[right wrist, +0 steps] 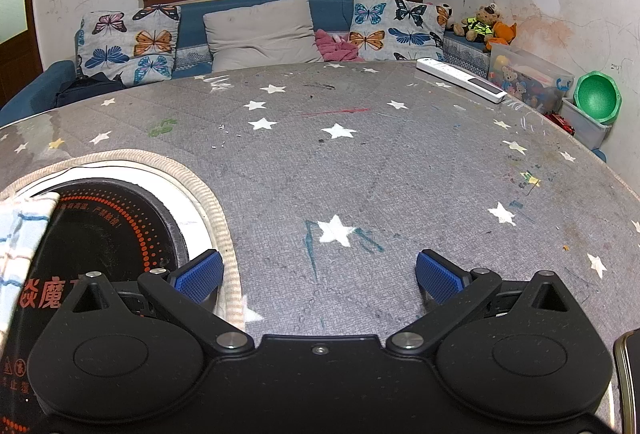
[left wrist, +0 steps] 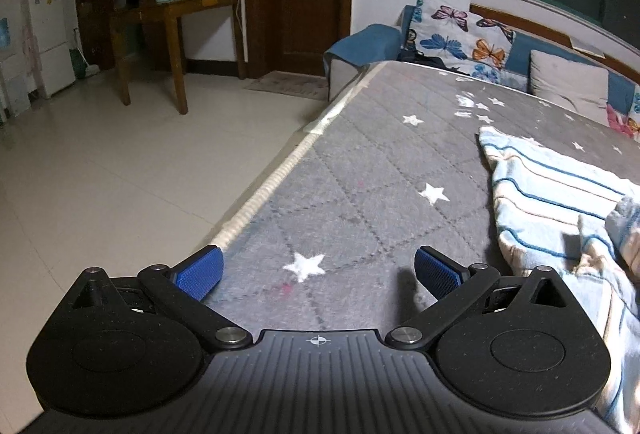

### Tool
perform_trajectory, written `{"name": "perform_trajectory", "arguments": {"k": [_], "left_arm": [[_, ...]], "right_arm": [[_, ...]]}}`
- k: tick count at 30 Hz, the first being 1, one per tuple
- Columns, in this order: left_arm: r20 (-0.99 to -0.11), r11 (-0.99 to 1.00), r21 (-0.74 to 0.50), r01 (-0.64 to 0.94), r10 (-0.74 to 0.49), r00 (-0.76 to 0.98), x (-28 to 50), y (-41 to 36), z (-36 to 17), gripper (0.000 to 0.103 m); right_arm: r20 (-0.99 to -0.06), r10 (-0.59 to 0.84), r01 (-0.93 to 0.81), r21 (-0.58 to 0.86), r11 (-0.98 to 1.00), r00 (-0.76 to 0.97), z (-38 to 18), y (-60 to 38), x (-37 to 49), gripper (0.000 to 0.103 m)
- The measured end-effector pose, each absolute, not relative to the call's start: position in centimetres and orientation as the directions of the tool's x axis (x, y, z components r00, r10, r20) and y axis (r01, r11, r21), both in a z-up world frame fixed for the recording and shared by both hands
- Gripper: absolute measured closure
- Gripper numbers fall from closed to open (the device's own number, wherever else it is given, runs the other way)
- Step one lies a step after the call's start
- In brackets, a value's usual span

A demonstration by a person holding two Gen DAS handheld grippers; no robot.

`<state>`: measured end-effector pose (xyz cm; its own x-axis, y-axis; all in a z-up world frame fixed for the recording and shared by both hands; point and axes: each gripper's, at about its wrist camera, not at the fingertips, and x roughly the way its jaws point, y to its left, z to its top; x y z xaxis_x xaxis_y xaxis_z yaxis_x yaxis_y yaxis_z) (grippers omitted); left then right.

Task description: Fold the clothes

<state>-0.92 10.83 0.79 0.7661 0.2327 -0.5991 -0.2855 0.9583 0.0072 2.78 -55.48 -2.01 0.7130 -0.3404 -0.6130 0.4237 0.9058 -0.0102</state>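
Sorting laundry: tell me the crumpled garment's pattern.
Pale crumpled garment: white with blue and peach stripes, clearest in left wrist view.

The garment (left wrist: 560, 194) lies on the bench (left wrist: 360, 174), partly over the cooktop (right wrist: 108, 226); cushions (right wrist: 260, 30) sit on the sofa (right wrist: 332, 10) behind.

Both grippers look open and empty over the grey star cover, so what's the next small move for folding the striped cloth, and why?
Probably swing the left gripper to its right, toward the near edge of the striped cloth, and close on it. Both grippers are open and hold nothing, and the cloth lies crumpled on the table cover just beside the left one. The right gripper sees only a corner of it.
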Motion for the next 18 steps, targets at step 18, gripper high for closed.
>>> {"name": "perform_trajectory", "arguments": {"k": [18], "left_arm": [[-0.574,0.976,0.015,-0.216,0.186,0.797,-4.3,11.5,3.4,0.0]], "right_arm": [[-0.613,-0.34,0.424,-0.01,0.906,0.713,-2.0,-55.5,2.8,0.0]]}}
